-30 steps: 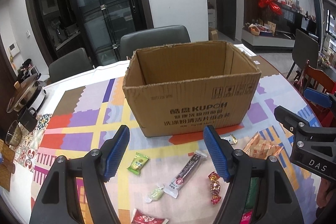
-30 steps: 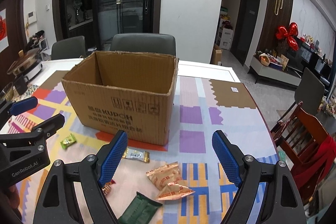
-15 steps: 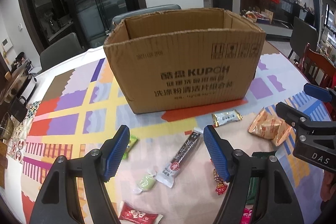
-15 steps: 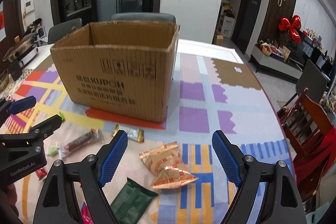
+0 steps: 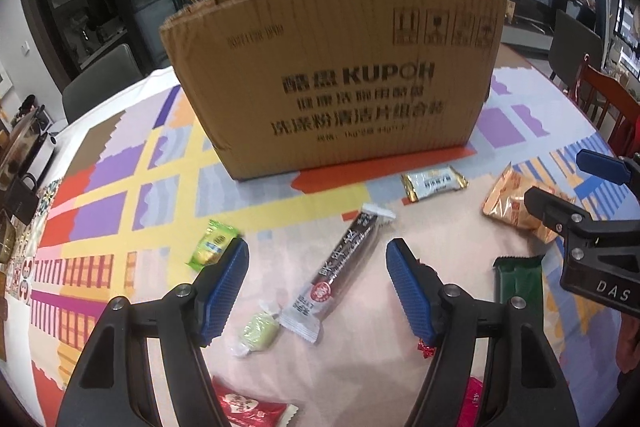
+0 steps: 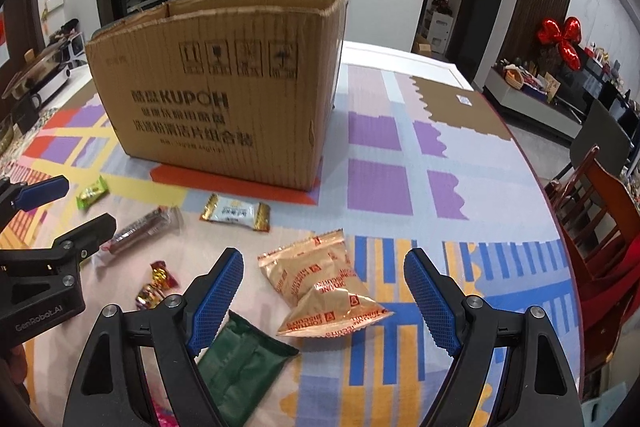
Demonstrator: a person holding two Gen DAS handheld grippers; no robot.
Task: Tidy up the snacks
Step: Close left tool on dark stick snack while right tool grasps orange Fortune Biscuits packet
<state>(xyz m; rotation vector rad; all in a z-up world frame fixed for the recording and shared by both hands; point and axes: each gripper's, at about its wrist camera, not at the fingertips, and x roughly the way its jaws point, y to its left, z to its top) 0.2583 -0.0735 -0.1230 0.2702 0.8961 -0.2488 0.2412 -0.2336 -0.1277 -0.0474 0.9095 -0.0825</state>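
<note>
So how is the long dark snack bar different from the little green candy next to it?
The dark snack bar is long and thin; the pale green candy is short and round. The bar has flat white sealed ends; the candy has twisted clear ends. Both lie wrapped on the table, almost touching.

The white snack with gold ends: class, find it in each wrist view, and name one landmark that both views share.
Left wrist view: the white snack with gold ends lies right of centre, just before the cardboard box's lower right corner.
Right wrist view: it lies left of centre, below the box's printed front.
Shared landmark: the cardboard box.
</note>
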